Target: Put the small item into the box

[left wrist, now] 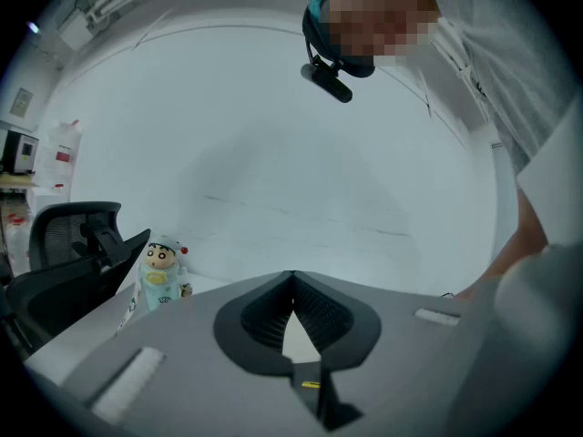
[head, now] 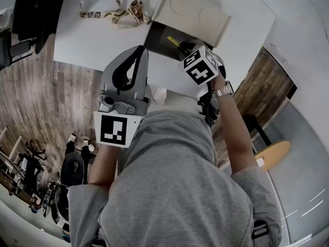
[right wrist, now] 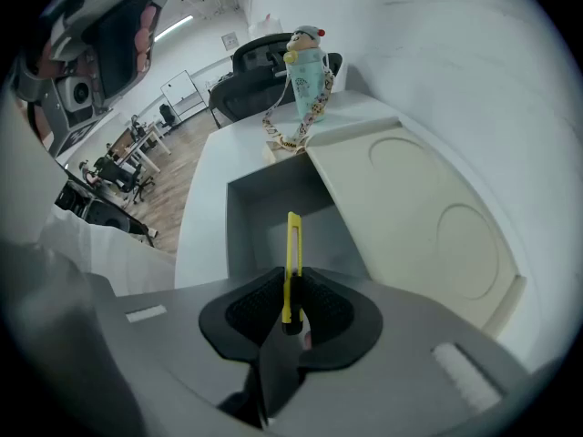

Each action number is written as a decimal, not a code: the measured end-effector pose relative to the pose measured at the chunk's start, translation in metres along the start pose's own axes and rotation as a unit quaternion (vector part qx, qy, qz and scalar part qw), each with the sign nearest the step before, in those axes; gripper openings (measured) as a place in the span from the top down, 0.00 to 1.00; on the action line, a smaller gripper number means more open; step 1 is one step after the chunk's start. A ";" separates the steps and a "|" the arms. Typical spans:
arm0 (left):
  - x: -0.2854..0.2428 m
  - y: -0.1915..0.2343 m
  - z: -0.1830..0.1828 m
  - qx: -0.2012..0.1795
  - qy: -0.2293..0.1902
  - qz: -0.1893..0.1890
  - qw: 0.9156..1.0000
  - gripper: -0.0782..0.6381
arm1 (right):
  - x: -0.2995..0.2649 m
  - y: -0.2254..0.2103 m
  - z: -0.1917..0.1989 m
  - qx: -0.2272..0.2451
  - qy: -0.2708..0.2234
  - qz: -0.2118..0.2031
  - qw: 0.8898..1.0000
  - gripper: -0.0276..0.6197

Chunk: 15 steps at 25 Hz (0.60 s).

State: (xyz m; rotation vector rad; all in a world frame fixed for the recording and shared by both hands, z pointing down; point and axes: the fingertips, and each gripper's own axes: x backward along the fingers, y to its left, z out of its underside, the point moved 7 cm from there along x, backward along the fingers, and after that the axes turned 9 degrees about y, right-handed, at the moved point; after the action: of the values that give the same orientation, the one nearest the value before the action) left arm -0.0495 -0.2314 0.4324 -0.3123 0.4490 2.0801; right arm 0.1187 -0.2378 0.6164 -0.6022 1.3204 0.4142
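The small item is a slim yellow utility knife (right wrist: 292, 244), which my right gripper (right wrist: 291, 288) is shut on; it sticks out upright past the jaw tips. Right beyond it lies the open grey box (right wrist: 273, 209), its cream lid (right wrist: 428, 221) folded back to the right. In the head view the right gripper (head: 187, 49) holds the knife (head: 175, 42) over the box's dark opening (head: 163, 36) at the white table's near edge. My left gripper (head: 139, 53) is raised beside it, away from the box. Its jaws (left wrist: 291, 279) are shut with nothing between them.
A cartoon-figure bottle (right wrist: 306, 69) with a patterned lanyard (head: 115, 12) stands on the white table (head: 92, 40) behind the box. A black office chair (left wrist: 68, 253) is off to the left. White walls lie to the right, wooden floor to the left.
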 end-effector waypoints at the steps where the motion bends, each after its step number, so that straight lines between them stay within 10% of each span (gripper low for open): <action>1: 0.000 0.001 0.001 0.001 0.001 -0.001 1.000 0.89 | -0.002 0.000 0.000 0.000 0.003 0.000 1.000 0.84; 15: 0.004 0.009 0.006 0.014 0.001 -0.023 1.000 0.89 | -0.023 -0.003 0.000 0.004 0.032 -0.005 0.999 0.84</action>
State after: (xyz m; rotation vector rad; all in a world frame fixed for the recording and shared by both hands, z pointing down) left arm -0.0593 -0.2300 0.4376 -0.3049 0.4677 2.0264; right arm 0.1161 -0.2388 0.6393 -0.6196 1.3783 0.3830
